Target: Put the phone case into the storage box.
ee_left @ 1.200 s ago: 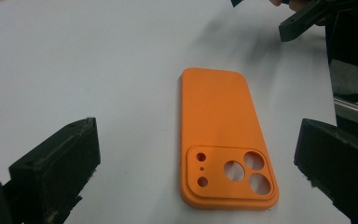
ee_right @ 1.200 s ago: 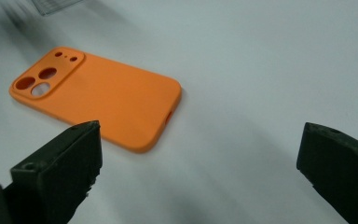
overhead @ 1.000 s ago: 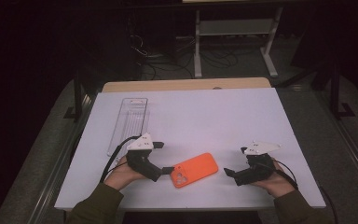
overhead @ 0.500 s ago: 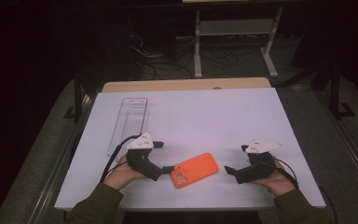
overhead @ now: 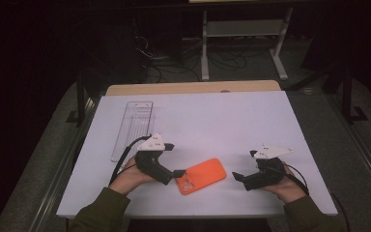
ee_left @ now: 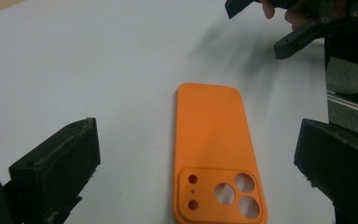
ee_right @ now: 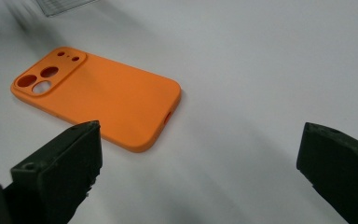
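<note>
The left gripper [overhead: 178,173] sits in the lower left-centre of the high view, its jaws spread wide and holding nothing; their tips lie just beside the camera-cutout end of the orange, flat, rounded-rectangle silicone phone case [overhead: 201,175]. In the left gripper view the case [ee_left: 218,150] lies between the two black jaws at the bottom centre of the frame, back face up, camera cutouts nearest the lens. The right gripper [overhead: 239,177] rests at the lower right of the high view, jaws likewise spread and empty, near the case's other end but apart from it. In the right gripper view the case [ee_right: 98,93] lies in the upper left. A clear, long rectangular plastic tray [overhead: 132,129] lies upper left on the white table [overhead: 222,121].
</note>
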Demonstrator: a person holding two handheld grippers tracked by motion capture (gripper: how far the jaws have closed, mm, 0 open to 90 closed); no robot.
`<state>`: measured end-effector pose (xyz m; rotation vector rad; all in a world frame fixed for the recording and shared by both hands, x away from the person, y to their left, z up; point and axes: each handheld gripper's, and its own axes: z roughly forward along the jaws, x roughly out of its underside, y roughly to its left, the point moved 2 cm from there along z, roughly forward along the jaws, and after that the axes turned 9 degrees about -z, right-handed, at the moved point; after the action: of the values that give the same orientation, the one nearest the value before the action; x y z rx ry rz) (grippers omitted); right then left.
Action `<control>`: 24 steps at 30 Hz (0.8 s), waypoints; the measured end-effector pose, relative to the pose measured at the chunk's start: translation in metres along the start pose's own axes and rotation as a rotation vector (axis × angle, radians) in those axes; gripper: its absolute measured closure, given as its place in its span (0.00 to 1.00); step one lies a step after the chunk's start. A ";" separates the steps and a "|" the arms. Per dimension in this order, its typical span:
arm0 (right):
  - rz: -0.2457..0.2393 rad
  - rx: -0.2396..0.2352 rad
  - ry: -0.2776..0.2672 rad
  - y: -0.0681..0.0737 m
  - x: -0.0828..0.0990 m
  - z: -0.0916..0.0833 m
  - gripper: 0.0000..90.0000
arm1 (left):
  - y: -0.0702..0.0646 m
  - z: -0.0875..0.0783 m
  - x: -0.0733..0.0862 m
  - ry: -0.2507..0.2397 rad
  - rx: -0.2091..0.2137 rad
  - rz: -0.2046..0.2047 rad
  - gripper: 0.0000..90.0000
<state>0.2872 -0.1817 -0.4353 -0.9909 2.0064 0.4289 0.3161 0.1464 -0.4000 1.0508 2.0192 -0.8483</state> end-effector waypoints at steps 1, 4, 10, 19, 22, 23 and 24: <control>-0.007 0.002 0.000 -0.001 0.000 0.000 0.00 | 0.000 0.000 0.000 0.000 0.000 0.000 0.00; -0.010 0.003 -0.001 -0.001 0.001 0.000 0.00 | -0.003 0.005 -0.008 -0.014 -0.001 -0.001 0.00; -0.008 0.002 0.000 -0.002 0.001 0.000 0.00 | -0.009 0.014 -0.017 -0.015 0.002 0.006 0.00; -0.008 0.000 0.003 -0.002 0.001 0.000 0.00 | -0.015 0.027 -0.024 -0.023 0.019 -0.003 0.00; -0.007 -0.001 0.001 -0.001 0.001 0.000 0.00 | -0.016 0.031 -0.027 -0.050 0.021 -0.012 0.00; -0.011 0.002 0.002 -0.002 0.002 0.000 0.00 | -0.016 0.031 -0.027 -0.050 0.021 -0.012 0.00; -0.010 0.000 0.004 -0.002 0.001 0.001 0.00 | -0.017 0.033 -0.028 -0.036 0.016 -0.007 0.00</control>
<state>0.2884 -0.1832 -0.4367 -1.0022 2.0038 0.4218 0.3226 0.1012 -0.3916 1.0304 1.9901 -0.8830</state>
